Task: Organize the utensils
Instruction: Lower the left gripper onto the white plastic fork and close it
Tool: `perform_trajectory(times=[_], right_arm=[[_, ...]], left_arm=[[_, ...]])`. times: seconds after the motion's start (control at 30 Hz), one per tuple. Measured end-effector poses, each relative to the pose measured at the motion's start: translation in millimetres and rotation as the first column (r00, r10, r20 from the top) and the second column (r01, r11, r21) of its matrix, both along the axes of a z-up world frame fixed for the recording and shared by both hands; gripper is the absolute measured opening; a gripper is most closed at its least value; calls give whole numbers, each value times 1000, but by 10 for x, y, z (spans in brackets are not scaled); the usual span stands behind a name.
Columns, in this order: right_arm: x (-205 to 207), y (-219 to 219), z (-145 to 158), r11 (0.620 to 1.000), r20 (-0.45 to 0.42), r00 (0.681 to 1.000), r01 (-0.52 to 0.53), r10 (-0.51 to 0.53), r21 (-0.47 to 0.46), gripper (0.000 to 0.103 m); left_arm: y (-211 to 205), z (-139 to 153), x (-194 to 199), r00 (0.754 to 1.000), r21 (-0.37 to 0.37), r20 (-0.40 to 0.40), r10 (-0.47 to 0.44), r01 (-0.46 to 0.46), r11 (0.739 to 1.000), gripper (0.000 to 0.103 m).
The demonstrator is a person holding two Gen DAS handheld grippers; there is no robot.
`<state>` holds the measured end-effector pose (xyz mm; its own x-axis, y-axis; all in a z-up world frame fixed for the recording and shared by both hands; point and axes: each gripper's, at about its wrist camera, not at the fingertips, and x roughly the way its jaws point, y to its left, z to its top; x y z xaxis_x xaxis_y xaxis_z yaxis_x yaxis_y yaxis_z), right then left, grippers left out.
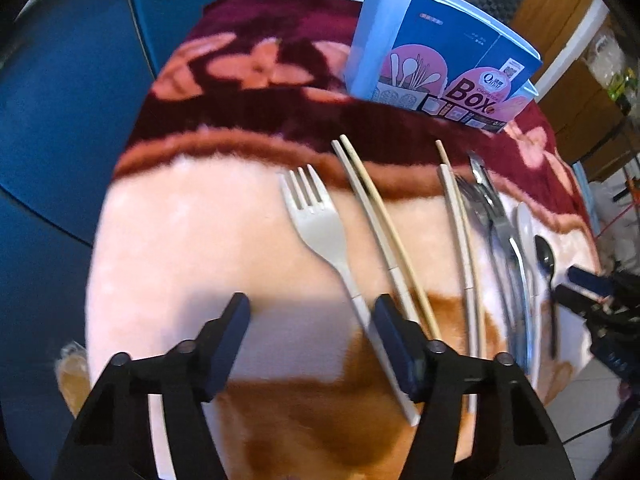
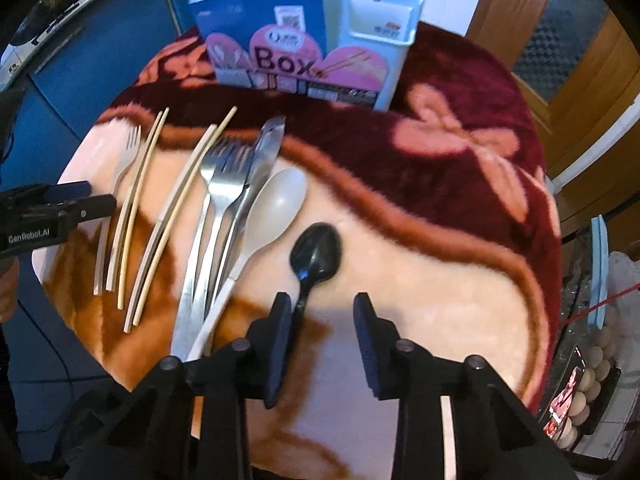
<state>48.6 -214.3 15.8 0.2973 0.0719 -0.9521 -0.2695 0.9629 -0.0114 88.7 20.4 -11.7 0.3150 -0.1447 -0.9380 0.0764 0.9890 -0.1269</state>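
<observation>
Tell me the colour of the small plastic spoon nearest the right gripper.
Black small plastic spoon, clearest in the right wrist view.

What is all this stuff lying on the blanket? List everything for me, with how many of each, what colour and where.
Blanket: one, maroon, peach and brown, covering the table.
Utensil box: one, light blue with pink label, standing at the far edge.
Plastic fork: one, pale grey, leftmost in the row.
Chopsticks: two pairs, cream and tan, right of the plastic fork.
Metal forks: two, silver, overlapping mid-row.
Metal knife: one, silver, beside the forks.
Plastic spoon: one, pale grey, right of the knife.
Black spoon: one, rightmost.
Left gripper: black, open, fork handle between its fingers.
Right gripper: black, open, black spoon's handle by its left finger.
</observation>
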Motion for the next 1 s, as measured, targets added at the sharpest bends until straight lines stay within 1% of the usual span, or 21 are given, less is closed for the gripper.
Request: perform_trajectory(times=[0.07, 0.13, 0.17, 0.23, 0.3, 0.37, 0.5, 0.53, 0.6, 0.7, 0.77, 0.87, 0.93, 1.0], right_arm=[[24, 29, -19, 1000, -15, 1000, -5, 5, 7, 31], [52, 39, -41, 1000, -32, 999, -1, 2, 18, 30], [66, 50, -56, 1000, -38, 999, -2, 2, 18, 30], [90, 75, -111, 1000, -55, 998, -2, 2, 2, 30], [92, 96, -152, 1000, -62, 998, -6, 5, -11, 30], [92, 101, -147, 1000, -63, 998, -7, 7, -5, 28], [113, 61, -155, 1000, -83, 997, 12, -10, 22, 23], [135, 53, -160, 1000, -87, 996, 15, -13, 23, 21], [177, 44, -161, 1000, -87, 996, 16, -14, 22, 13], [209, 16, -176, 999, -70, 997, 31, -28, 36, 9], [205, -6, -175, 998, -54, 998, 37, -35, 52, 8], [158, -76, -168, 995, -22, 999, 46, -45, 91, 8], [99, -144, -144, 990, 13, 998, 60, -63, 125, 8], [16, -224, -95, 985, 68, 994, 78, -89, 154, 8]], left_arm=[[0, 10, 28, 1000, -10, -5, 3, -3, 1000, 56], [7, 17, 55, 1000, -27, -15, 0, -1, 1000, 47], [9, 14, 71, 1000, -49, -30, -2, 1, 999, 43], [11, 2, 102, 998, -97, -60, -9, 3, 995, 25], [-1, -9, 124, 996, -142, -89, -20, 7, 990, 16], [-7, -44, 141, 993, -163, -113, -24, 5, 987, 14], [-25, -51, 150, 992, -156, -119, -33, 14, 988, 13], [-27, -51, 150, 992, -149, -120, -36, 18, 989, 13], [-92, -63, 159, 991, -121, -124, -43, 28, 992, 13], [-179, -76, 193, 988, -93, -142, -56, 43, 995, 13], [-164, -77, 218, 988, -108, -145, -52, 37, 993, 13], [-58, -64, 200, 991, -161, -127, -37, 16, 987, 11], [-8, -51, 159, 995, -180, -99, -28, 10, 984, 10], [20, -29, 88, 998, -192, -61, -21, 9, 981, 10]])
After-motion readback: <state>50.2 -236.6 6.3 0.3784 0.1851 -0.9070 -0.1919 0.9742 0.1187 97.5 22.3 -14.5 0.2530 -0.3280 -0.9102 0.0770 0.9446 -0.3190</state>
